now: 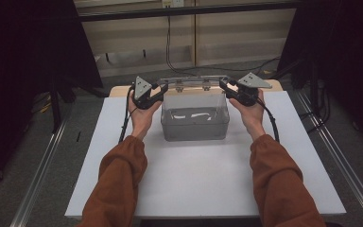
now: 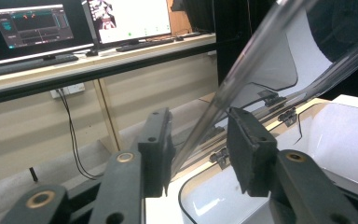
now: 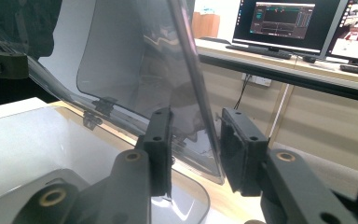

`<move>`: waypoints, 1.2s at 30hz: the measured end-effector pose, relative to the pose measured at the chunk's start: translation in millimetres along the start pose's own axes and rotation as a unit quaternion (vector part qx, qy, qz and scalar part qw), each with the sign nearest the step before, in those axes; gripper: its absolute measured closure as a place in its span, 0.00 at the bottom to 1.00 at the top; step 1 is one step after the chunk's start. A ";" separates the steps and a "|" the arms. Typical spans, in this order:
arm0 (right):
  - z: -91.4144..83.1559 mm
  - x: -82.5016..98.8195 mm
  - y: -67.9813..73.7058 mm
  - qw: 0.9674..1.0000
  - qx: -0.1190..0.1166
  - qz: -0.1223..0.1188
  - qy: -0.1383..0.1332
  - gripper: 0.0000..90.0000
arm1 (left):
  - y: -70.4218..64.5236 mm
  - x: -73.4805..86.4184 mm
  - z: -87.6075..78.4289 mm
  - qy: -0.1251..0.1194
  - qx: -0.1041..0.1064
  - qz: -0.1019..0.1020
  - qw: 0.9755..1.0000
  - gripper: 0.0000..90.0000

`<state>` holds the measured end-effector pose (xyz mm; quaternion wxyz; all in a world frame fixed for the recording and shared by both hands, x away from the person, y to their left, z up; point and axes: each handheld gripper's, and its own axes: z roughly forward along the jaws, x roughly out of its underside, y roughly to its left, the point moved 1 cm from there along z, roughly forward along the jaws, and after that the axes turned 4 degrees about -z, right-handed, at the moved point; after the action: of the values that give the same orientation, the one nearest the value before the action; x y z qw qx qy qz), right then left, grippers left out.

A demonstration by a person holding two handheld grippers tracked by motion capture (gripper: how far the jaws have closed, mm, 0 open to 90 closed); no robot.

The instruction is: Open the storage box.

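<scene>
Two tools (image 1: 162, 90) (image 1: 223, 85) straddle the raised lid's (image 1: 194, 83) side edges.

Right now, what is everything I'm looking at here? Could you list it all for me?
Clear plastic box: one, see-through grey, middle of the white table, open.
Hinged lid: one, clear, raised at the box's far edge; each side edge stands between a gripper's jaws.
Hinges: at least two, dark, along the box's back rim.
White table: one, under the box.
Monitors: two lit screens on a desk behind.
Keyboards: at least two, black, below the monitors.
Cables: black, hanging behind the table.
Left gripper: one, black, at the lid's left edge.
Right gripper: one, black, at the lid's right edge.
Sleeves: two, rust-orange, from the bottom.
</scene>
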<state>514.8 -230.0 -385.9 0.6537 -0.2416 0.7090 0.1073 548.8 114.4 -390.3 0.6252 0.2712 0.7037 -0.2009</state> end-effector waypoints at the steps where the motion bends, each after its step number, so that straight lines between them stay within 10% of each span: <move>1: 0.9 -0.2 -0.5 1.000 0.000 -0.001 0.003 0.71 | -0.5 0.2 1.3 -0.004 -0.001 -0.006 1.000 0.70; 36: 36.3 29.0 -16.0 0.999 0.000 0.038 0.026 0.72 | 13.3 -3.2 22.0 0.008 -0.009 0.002 1.000 0.79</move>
<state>553.4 -232.7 -416.1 0.6310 -0.2174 0.7341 0.1254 574.4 110.5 -389.4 0.6220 0.2687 0.7102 -0.1913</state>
